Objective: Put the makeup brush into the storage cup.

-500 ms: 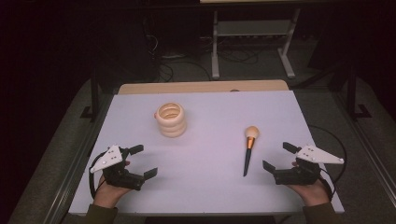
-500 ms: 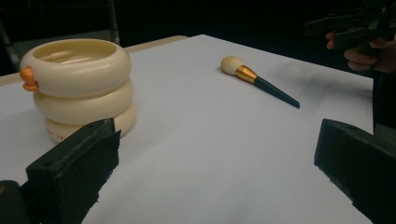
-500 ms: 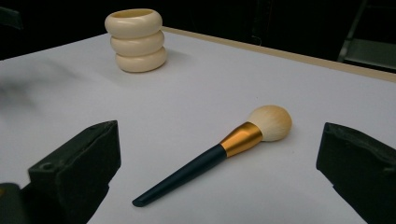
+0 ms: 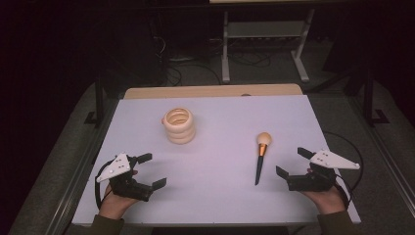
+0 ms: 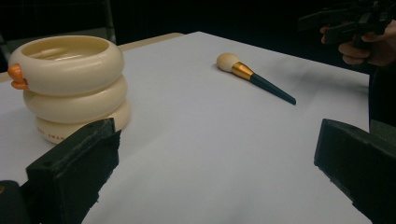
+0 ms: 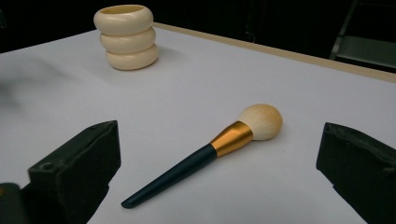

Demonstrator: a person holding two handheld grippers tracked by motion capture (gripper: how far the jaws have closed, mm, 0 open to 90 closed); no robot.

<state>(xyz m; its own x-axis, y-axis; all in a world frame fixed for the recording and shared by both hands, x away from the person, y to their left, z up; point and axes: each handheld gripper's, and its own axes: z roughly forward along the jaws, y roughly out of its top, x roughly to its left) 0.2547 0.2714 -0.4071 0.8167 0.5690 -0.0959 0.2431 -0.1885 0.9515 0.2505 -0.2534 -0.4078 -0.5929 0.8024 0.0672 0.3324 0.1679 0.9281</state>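
Makeup brush point(image 4: 262, 155) lies flat on the white surface point(image 4: 220, 196), just ahead-left of the right tool point(image 4: 292, 163), bristle head pointing away, dark handle tip nearest. Right tool: jaws spread wide, empty, resting low. Left tool point(image 4: 150, 170): likewise wide open, nothing held. Compared with half a second earlier, no shift in either hand or in the brush. Judgement: pick-up not begun; right tool best placed. Farther off, cream ringed holder point(image 4: 179, 125) stands upright, well apart from brush.
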